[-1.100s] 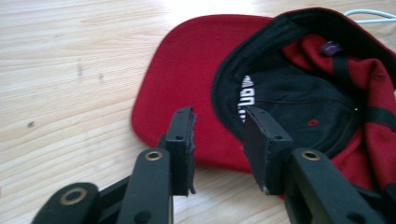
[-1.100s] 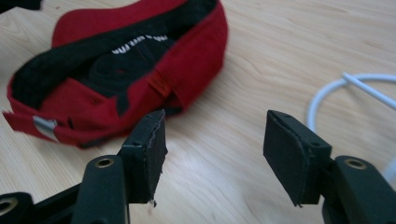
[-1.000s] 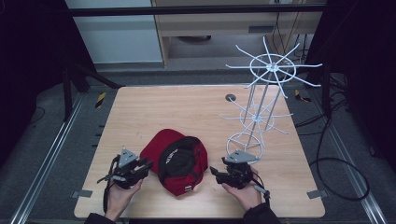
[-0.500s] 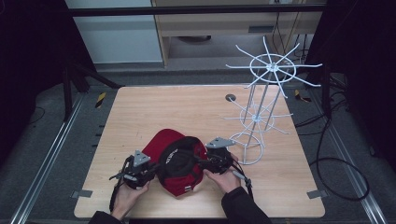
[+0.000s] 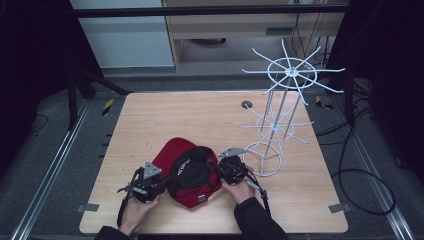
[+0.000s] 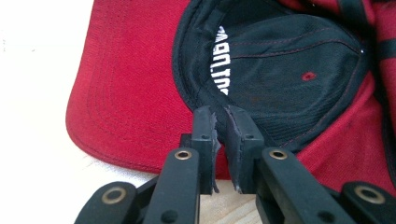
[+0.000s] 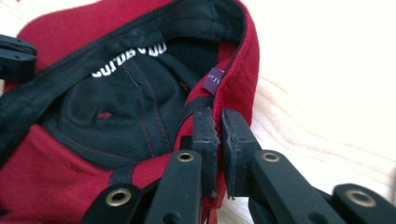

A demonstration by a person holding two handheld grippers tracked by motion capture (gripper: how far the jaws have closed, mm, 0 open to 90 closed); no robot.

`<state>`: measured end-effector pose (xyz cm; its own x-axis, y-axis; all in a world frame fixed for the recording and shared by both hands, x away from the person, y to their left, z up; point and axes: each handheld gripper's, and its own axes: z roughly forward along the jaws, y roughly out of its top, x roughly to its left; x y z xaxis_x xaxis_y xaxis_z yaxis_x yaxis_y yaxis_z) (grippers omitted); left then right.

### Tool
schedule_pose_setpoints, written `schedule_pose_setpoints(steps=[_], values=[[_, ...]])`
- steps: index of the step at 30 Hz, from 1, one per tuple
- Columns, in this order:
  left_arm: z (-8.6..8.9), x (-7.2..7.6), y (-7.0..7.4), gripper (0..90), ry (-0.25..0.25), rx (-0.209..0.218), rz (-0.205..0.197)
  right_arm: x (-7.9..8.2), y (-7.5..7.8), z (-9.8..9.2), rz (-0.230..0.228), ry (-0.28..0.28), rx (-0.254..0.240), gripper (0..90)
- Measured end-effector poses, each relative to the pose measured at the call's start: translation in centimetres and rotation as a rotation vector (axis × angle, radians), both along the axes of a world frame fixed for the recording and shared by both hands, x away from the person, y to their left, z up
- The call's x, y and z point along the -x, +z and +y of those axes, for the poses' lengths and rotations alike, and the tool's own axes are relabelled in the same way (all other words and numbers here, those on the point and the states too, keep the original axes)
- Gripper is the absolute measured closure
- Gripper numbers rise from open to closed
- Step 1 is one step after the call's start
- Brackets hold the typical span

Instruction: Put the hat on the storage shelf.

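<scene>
— Red cloth, black lining: is that a cap (image 5: 192, 172) lying between the two tools?

— Yes, upside down on the wooden table (image 5: 200, 120), hollow facing up, white lettering on the black inner band. The left gripper (image 5: 159, 184) sits at its left edge and the right gripper (image 5: 221, 166) at its right edge.

— How do the jaws stand?

— In the left gripper view the left gripper (image 6: 221, 122) has its jaws drawn narrow, with the black inner rim of the cap (image 6: 261, 70) pinched in the slit. In the right gripper view the right gripper (image 7: 219, 125) is likewise nearly closed, the red edge of the cap (image 7: 140, 84) caught between the pads, just below a small purple tag (image 7: 214, 80).

— And further out?

— A white wire rack (image 5: 282, 107) stands just beyond the right gripper, its round base near that hand. A dark round hole (image 5: 247, 105) lies in the table past it.
</scene>
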<state>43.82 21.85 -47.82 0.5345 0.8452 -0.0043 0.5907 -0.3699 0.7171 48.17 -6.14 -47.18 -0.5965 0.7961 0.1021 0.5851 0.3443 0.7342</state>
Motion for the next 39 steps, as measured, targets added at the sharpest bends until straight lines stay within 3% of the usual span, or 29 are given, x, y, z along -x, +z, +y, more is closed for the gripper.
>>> schedule_pose_setpoints(steps=[7,8,14,17,19,23,24,25,26,30,35,39], values=[[0.1,-0.1,-0.1,80.6,0.008,0.025,0.018,1.3,2.5,-0.1,-0.132,0.031,-0.044,85.9],[0.2,-0.2,-0.1,80.5,0.008,0.032,0.024,1.7,3.2,0.1,-0.171,0.047,-0.059,86.0],[0.1,-0.1,-0.1,78.4,-0.010,0.049,0.030,2.7,4.4,0.7,-0.234,0.107,-0.083,87.1],[0.1,-0.1,0.2,77.4,-0.018,0.058,0.027,2.9,4.6,0.9,-0.246,0.129,-0.084,87.4],[0.3,0.0,0.7,74.5,-0.023,0.083,0.004,3.1,4.8,0.9,-0.252,0.143,-0.088,87.6],[0.7,-0.2,2.3,67.4,-0.036,0.103,-0.074,3.3,5.1,0.7,-0.257,0.158,-0.088,87.8],[0.8,-0.8,3.2,64.3,-0.037,0.119,-0.114,3.3,5.3,0.7,-0.262,0.163,-0.086,87.9],[0.8,-0.8,3.2,62.2,-0.037,0.119,-0.114,3.3,5.3,0.7,-0.262,0.163,-0.086,87.9],[0.9,-1.4,4.2,60.5,-0.044,0.119,-0.155,3.3,5.6,0.7,-0.272,0.167,-0.087,87.9],[0.6,-2.6,5.5,53.5,-0.055,0.132,-0.179,3.3,6.0,0.7,-0.284,0.176,-0.087,87.9],[-0.3,-4.4,6.8,45.0,-0.105,0.146,-0.163,3.2,6.1,0.7,-0.284,0.179,-0.088,87.9],[-1.1,-5.7,7.4,36.9,-0.146,0.111,-0.180,3.1,6.1,0.6,-0.285,0.178,-0.087,87.9]])
